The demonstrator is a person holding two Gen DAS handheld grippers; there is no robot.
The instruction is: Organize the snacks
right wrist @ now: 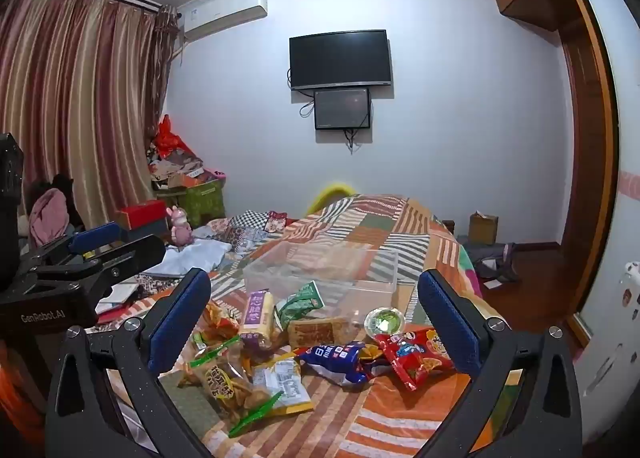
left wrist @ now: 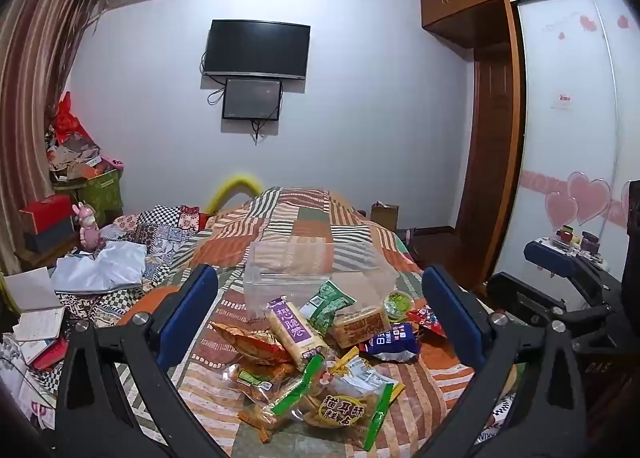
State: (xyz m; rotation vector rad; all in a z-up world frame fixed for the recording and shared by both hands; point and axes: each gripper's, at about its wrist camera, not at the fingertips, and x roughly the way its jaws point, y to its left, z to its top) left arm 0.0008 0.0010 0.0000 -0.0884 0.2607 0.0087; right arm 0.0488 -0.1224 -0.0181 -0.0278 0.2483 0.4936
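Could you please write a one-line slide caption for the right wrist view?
Open right gripper hovers over snack packets heaped before an empty clear plastic bin on a patchwork quilt.

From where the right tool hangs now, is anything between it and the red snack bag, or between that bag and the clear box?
Nothing visible blocks the open right tool from the red snack bag. Between that bag and the clear box sits a small round green cup, right beside the box's near wall.
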